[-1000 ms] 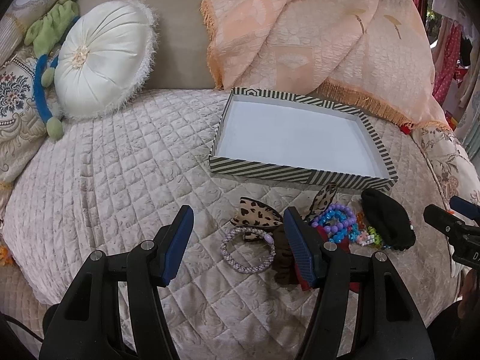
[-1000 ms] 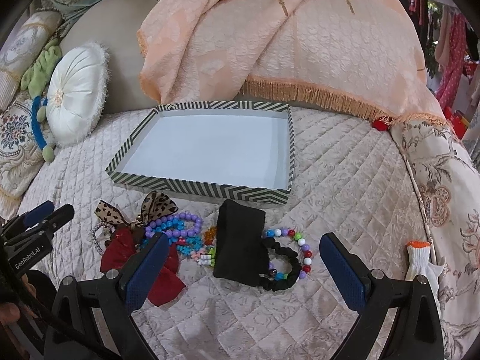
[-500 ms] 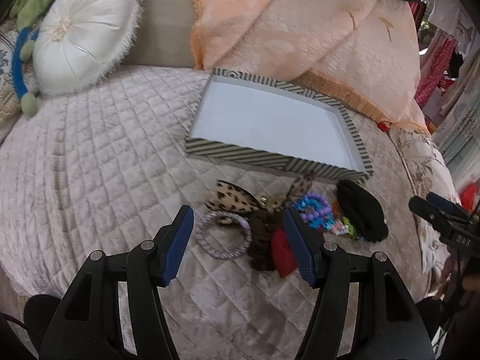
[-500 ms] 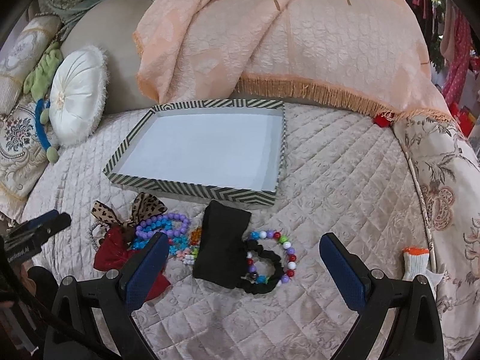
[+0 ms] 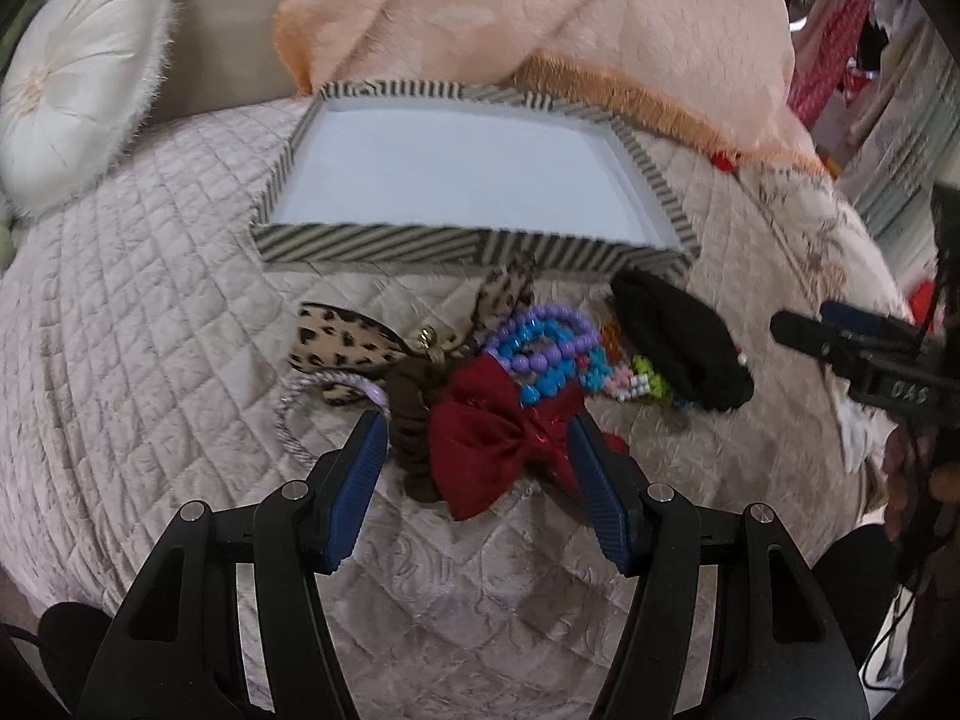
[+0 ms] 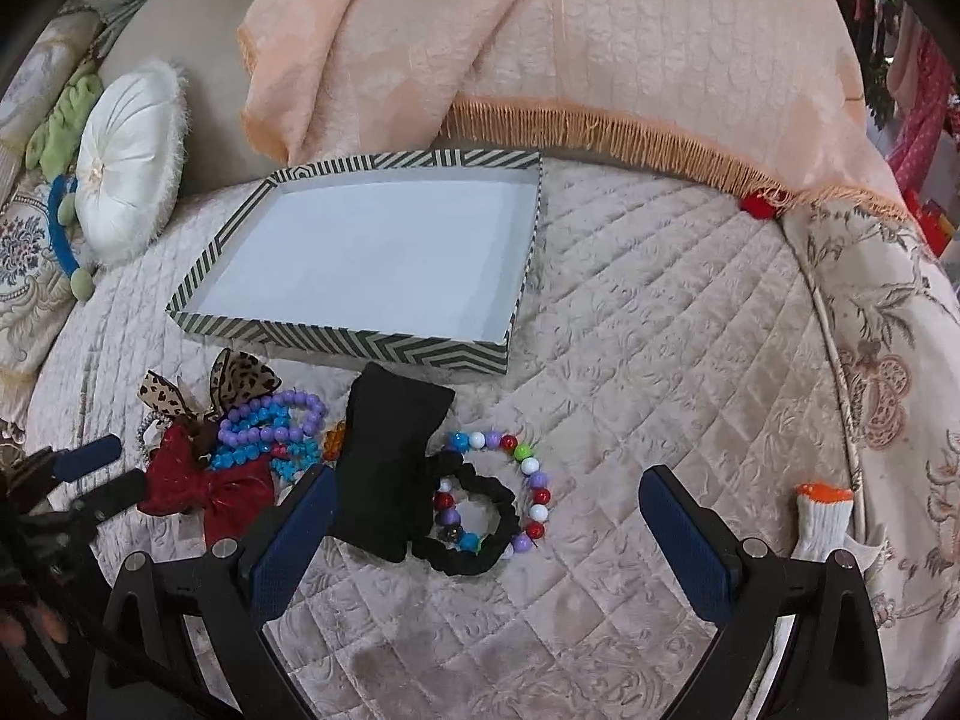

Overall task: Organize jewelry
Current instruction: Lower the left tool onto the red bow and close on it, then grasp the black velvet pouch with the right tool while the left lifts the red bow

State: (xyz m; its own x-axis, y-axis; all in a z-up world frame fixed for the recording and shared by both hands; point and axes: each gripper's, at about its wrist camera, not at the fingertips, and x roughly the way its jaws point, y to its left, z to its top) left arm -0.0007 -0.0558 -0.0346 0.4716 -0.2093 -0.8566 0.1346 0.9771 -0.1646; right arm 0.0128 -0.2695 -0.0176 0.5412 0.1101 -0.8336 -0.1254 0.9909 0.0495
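A striped box (image 5: 372, 243) (image 6: 336, 342) with a white inside stands empty on the quilted bed. In front of it lies a pile: a red bow (image 5: 492, 438) (image 6: 204, 483), a leopard bow (image 5: 342, 339) (image 6: 240, 381), purple and blue bead bracelets (image 5: 549, 342) (image 6: 270, 420), a black pouch (image 5: 678, 342) (image 6: 390, 456), a black scrunchie (image 6: 480, 516) and a multicolour bead bracelet (image 6: 531, 468). My left gripper (image 5: 477, 438) is open, its fingers on either side of the red bow. My right gripper (image 6: 486, 498) is open, spread wide around the scrunchie.
A peach fringed blanket (image 6: 540, 48) is draped behind the box. A round white cushion (image 5: 72, 78) (image 6: 129, 162) sits at the back left. A white glove (image 6: 825, 516) lies at the right. The bed edge curves down at the right.
My left gripper has moved forward and to the right, so the red bow now sits between its fingers. My right gripper has drifted slightly nearer the scrunchie.
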